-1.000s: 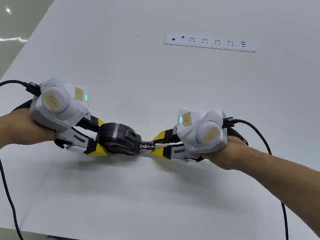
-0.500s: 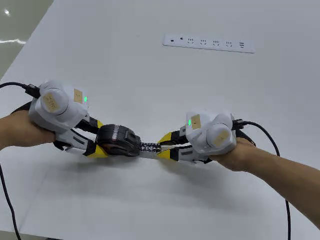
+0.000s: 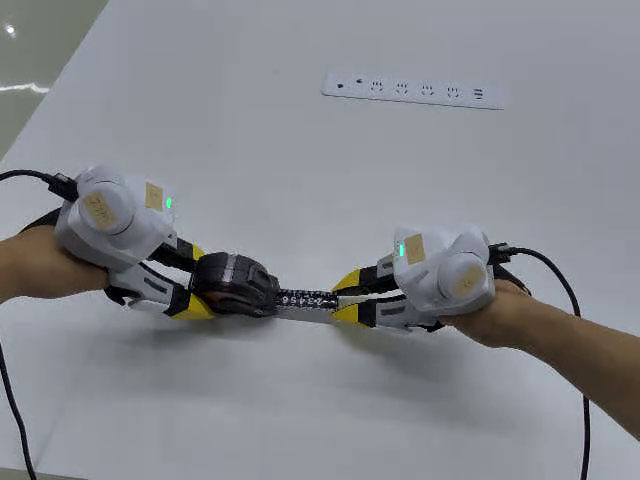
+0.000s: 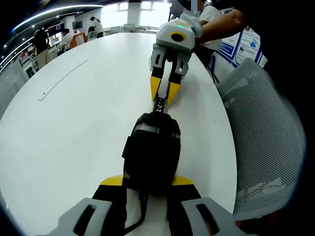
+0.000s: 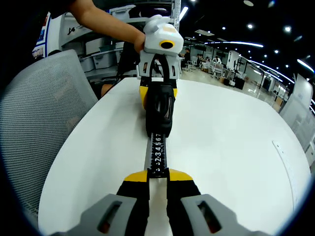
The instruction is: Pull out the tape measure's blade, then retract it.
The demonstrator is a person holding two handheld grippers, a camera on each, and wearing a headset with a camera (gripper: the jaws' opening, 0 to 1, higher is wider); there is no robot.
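A black tape measure lies low over the white table, and my left gripper is shut on its case. A short length of black blade with white numbers runs out to the right. My right gripper is shut on the blade's tip, its yellow fingertips pinching the end of the blade. In the right gripper view the case sits straight ahead with the left gripper behind it. The right gripper faces me in the left gripper view.
A white power strip lies at the far side of the table. A mesh chair back stands beside the table edge, also seen as a grey mesh chair. Cables trail from both grippers. People and desks fill the room behind.
My right gripper has moved to the right with the blade tip, drawing more numbered blade out of the case. The left gripper has stayed nearly still with the case.
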